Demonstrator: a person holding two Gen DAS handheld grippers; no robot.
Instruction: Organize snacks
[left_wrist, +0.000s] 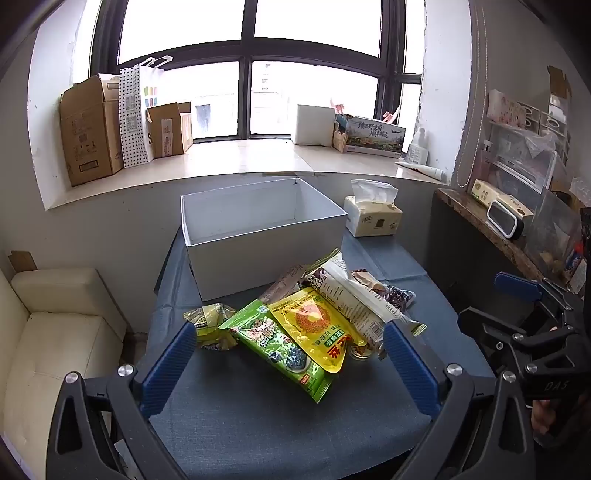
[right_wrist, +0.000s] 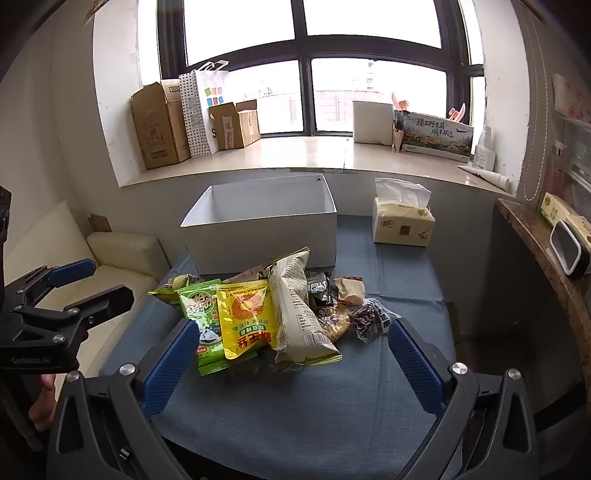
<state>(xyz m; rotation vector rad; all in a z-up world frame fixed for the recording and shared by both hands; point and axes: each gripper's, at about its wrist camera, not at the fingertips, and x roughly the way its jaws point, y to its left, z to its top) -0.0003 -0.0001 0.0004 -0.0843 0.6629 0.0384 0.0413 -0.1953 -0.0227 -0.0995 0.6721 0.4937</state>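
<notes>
A pile of snack bags lies on the blue-clothed table in front of an empty white box. On top are a yellow bag, a green bag and a beige bag. In the right wrist view the pile shows the yellow bag, green bag, beige bag and a dark purple bag, with the white box behind. My left gripper is open and empty, just short of the pile. My right gripper is open and empty, also before the pile.
A tissue pack stands right of the box. A cream sofa is left of the table, a wooden shelf with clutter is right. Cardboard boxes line the windowsill. The right gripper shows in the left wrist view.
</notes>
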